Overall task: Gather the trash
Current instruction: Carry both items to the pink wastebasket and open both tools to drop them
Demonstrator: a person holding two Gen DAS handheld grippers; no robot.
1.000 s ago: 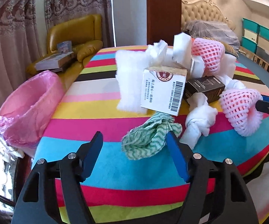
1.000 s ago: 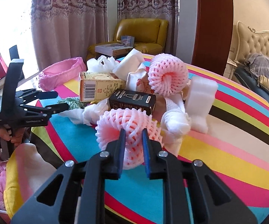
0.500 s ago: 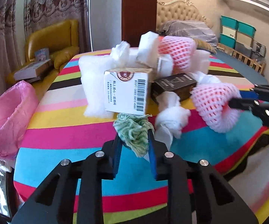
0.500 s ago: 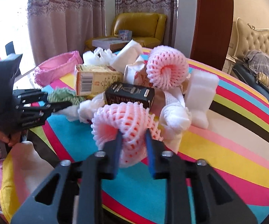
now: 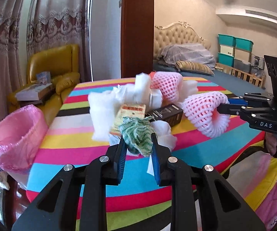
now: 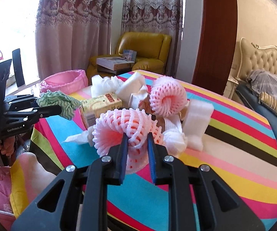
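While the striped counter (image 5: 65, 140) carries the remaining pile of trash, the pink-lined bin (image 5: 15, 136) is seen standing off its left edge, left of the left gripper (image 5: 138, 144) and well apart from the right gripper (image 6: 137, 144), so the left one is judged nearer for the drop. The green cloth (image 5: 137, 134) is clamped between the left fingers (image 5: 122, 155) and hangs clear of the counter; the pink foam net (image 6: 125, 127) is pinched by the right fingers (image 6: 150, 154), its tube lying crosswise. Compared with a second ago, the left fingers, then spread wide, are now closed, and both items are lifted.
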